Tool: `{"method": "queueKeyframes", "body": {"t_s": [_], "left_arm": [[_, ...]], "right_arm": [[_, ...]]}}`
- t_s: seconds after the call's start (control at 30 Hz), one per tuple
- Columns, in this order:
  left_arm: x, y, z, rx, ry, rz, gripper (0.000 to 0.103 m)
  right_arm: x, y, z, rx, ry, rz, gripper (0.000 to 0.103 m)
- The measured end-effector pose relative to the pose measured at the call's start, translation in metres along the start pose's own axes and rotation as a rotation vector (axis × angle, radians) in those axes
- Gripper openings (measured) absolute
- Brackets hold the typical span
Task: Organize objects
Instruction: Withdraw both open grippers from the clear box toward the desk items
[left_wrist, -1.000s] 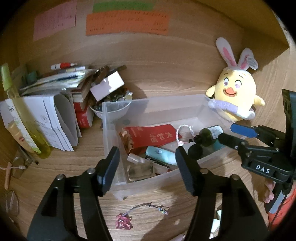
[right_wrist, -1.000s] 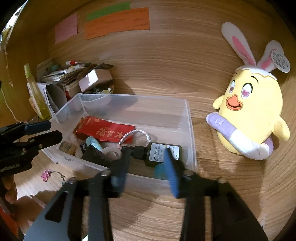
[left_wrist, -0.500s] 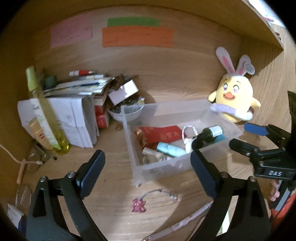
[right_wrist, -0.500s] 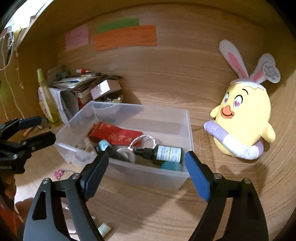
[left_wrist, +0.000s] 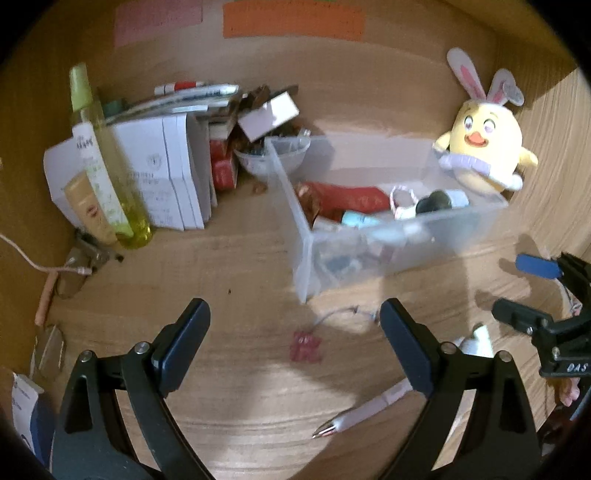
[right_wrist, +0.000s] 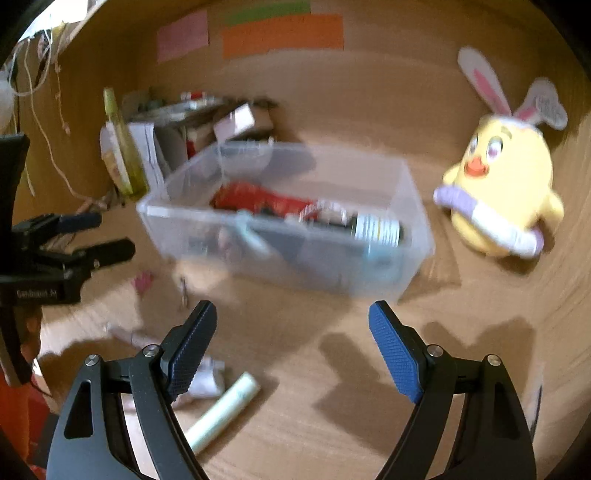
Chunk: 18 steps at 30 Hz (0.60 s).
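A clear plastic bin sits on the wooden desk and holds a red packet, a dark bottle and small tubes. My left gripper hangs open and empty in front of the bin, above a pink charm on a thin cord. A pale pen lies nearer, by the right finger. In the right wrist view, my right gripper is also open and empty, short of the bin. The dark bottle lies inside the bin. A pale green tube lies by the left finger.
A yellow plush chick with rabbit ears stands right of the bin. Left of it are white booklets, a yellow spray bottle, a bowl of small items and glasses. Coloured paper notes hang on the back wall.
Both grippers have opened wide and drawn back from the bin. The right jaws, which stood around the dark bottle, are now clear of it. The bottle lies in the bin.
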<state>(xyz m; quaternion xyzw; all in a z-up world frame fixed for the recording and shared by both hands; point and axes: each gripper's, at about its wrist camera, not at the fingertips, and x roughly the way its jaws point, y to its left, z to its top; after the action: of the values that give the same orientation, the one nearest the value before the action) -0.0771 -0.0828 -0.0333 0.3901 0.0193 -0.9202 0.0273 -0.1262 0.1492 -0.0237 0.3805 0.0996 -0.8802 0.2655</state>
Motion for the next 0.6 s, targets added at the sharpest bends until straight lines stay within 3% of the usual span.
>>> {"method": "queueKeyframes", "body": {"t_s": [0.17, 0.3, 0.43, 0.5, 0.6], "left_arm": [[0.013, 0.003, -0.013, -0.011, 0.057, -0.024, 0.093], [0.020, 0.001, -0.018, -0.005, 0.086, -0.032, 0.079], [0.023, 0.002, -0.018, -0.014, 0.099, -0.052, 0.074], [0.026, 0.003, -0.018, -0.012, 0.108, -0.058, 0.064], [0.032, 0.004, -0.017, -0.020, 0.134, -0.068, 0.054]], "right_arm": [[0.004, 0.006, -0.024, 0.020, 0.066, 0.025, 0.082], [0.005, 0.017, -0.036, 0.020, 0.092, 0.047, 0.082], [0.008, 0.028, -0.046, 0.001, 0.111, 0.049, 0.082], [0.009, 0.029, -0.048, -0.001, 0.120, 0.053, 0.081], [0.007, 0.030, -0.051, -0.013, 0.117, 0.033, 0.068]]}}
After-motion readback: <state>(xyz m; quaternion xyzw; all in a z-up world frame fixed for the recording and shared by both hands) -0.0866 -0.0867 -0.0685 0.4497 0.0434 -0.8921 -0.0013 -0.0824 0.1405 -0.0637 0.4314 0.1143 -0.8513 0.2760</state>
